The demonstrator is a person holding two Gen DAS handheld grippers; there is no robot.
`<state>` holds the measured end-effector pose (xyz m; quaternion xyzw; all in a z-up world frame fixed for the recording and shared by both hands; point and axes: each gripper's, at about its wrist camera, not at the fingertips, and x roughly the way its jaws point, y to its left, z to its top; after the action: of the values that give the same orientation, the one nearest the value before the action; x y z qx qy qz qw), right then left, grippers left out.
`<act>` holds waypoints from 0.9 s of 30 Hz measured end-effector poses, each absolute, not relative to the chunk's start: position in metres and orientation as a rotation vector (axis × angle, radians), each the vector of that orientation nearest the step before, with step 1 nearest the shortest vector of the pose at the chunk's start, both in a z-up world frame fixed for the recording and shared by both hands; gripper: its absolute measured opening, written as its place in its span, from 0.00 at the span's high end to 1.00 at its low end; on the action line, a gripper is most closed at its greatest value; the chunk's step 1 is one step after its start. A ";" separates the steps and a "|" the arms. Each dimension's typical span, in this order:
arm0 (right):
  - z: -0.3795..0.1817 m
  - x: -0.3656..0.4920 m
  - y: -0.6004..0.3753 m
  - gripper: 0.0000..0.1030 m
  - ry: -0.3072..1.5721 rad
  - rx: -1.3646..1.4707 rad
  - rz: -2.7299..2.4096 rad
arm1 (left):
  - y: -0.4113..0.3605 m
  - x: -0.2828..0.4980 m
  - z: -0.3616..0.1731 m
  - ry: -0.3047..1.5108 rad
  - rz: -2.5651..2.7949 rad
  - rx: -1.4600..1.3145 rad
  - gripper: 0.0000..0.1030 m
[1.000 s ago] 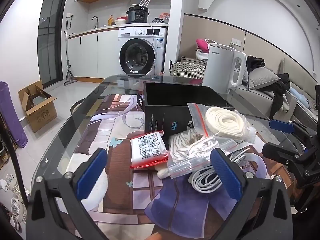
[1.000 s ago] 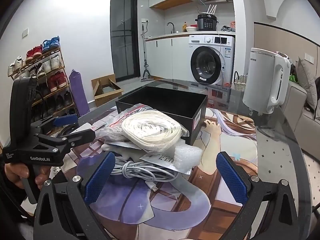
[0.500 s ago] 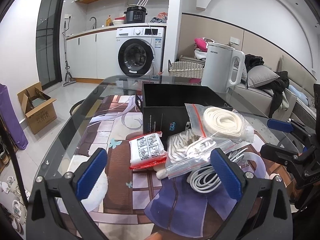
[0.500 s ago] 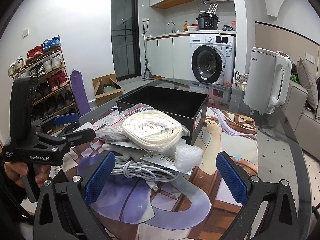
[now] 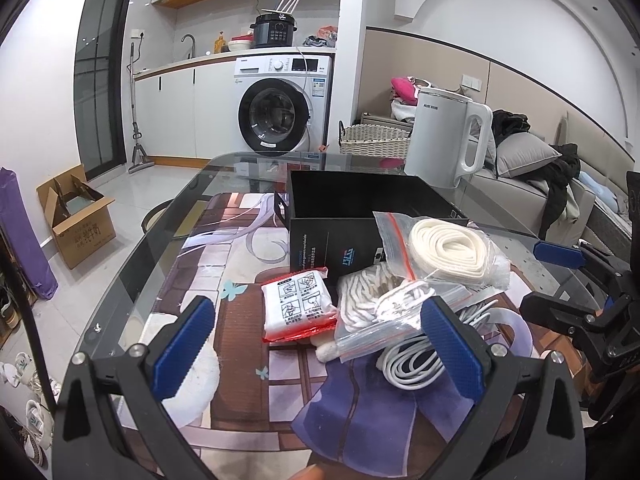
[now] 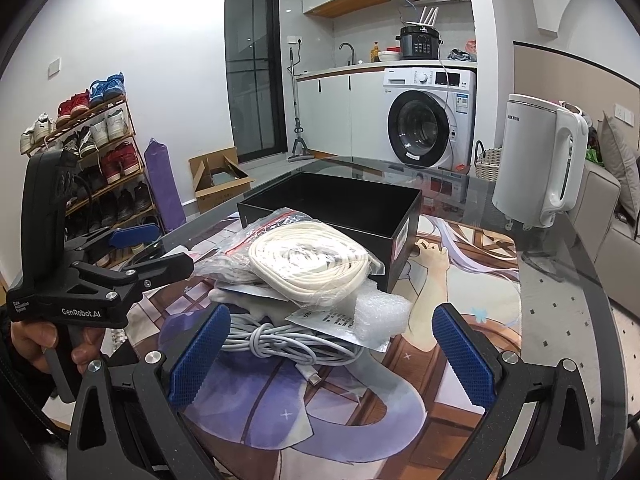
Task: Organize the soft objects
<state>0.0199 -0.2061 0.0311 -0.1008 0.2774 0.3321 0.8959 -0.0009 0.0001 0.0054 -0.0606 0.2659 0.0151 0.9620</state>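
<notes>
Presently: soft goods unsorted, box empty

Item 1. Left tongs [image 5: 320, 344]: spread wide, nothing between the blue pads, held low over the near edge of the glass table [image 5: 168, 256]. Also seen side-on in the right wrist view, gripped by a hand [image 6: 52, 344].

Item 2. Right tongs [image 6: 332, 356]: likewise wide apart and empty, facing the pile.

Item 3. Black box [image 5: 360, 216]: open-topped, on the table just behind the pile. What shows of its inside looks empty.

Item 4. Pile of soft goods, heaped against the box's near wall:
- zip bag of coiled white cord [image 5: 444, 252], on top;
- second zip bag of white string [image 5: 384, 304], beneath it;
- red-edged white packet [image 5: 298, 304], beside the bags, on the table;
- coiled white cable [image 6: 280, 340], at the bottom;
- scrap of bubble wrap [image 6: 380, 312].

Status, as judged: nothing stowed yet; every item remains to be lifted into the box. The task sits at its start.

View notes. The left wrist view alone shows the red-edged packet and the string bag clearly. The right wrist view alone shows the bubble wrap, the cable's plug end and a shoe rack [image 6: 92, 152]. Both show the white kettle [image 5: 448, 136] standing well behind the box.
</notes>
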 end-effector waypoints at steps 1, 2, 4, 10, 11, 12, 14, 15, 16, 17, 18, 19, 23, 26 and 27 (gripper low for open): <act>0.031 0.020 -0.206 0.00 0.577 -0.210 0.689 | 0.000 -0.001 0.005 0.538 0.030 -0.123 0.00; 0.030 0.020 -0.205 0.00 0.576 -0.210 0.690 | 0.001 -0.001 0.005 0.539 0.030 -0.122 0.00; 0.030 0.021 -0.205 0.00 0.579 -0.212 0.692 | 0.001 -0.001 0.005 0.540 0.031 -0.122 0.00; 0.030 0.021 -0.204 0.00 0.578 -0.213 0.697 | 0.002 0.001 0.005 0.542 0.030 -0.123 0.00; 0.030 0.021 -0.203 0.00 0.577 -0.214 0.699 | 0.002 0.002 0.005 0.541 0.030 -0.123 0.00; 0.031 0.021 -0.203 0.00 0.578 -0.215 0.701 | 0.002 0.002 0.005 0.542 0.030 -0.123 0.00; 0.031 0.022 -0.202 0.00 0.577 -0.216 0.702 | 0.002 0.001 0.005 0.541 0.029 -0.123 0.00; 0.031 0.022 -0.202 0.00 0.576 -0.215 0.702 | 0.003 0.001 0.005 0.541 0.030 -0.123 0.00; 0.031 0.022 -0.202 0.00 0.577 -0.215 0.703 | 0.002 0.002 0.005 0.543 0.031 -0.124 0.00; 0.031 0.022 -0.202 0.00 0.577 -0.215 0.703 | 0.002 0.001 0.005 0.543 0.028 -0.125 0.00; 0.031 0.022 -0.202 0.00 0.576 -0.216 0.702 | 0.003 0.002 0.005 0.543 0.028 -0.126 0.00; 0.031 0.022 -0.202 0.00 0.577 -0.216 0.702 | 0.002 0.001 0.005 0.542 0.031 -0.124 0.00; 0.031 0.024 -0.201 0.00 0.582 -0.218 0.703 | 0.004 0.002 0.005 0.544 0.030 -0.128 0.00; 0.031 0.027 -0.201 0.00 0.585 -0.218 0.704 | 0.009 0.002 0.004 0.545 0.027 -0.142 0.00; 0.031 0.027 -0.201 0.00 0.584 -0.218 0.704 | 0.010 0.003 0.004 0.545 0.026 -0.144 0.00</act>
<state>0.0266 -0.2009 0.0307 -0.1051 0.2812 0.3390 0.8916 0.0025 0.0101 0.0044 -0.0712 0.2688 0.0131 0.9605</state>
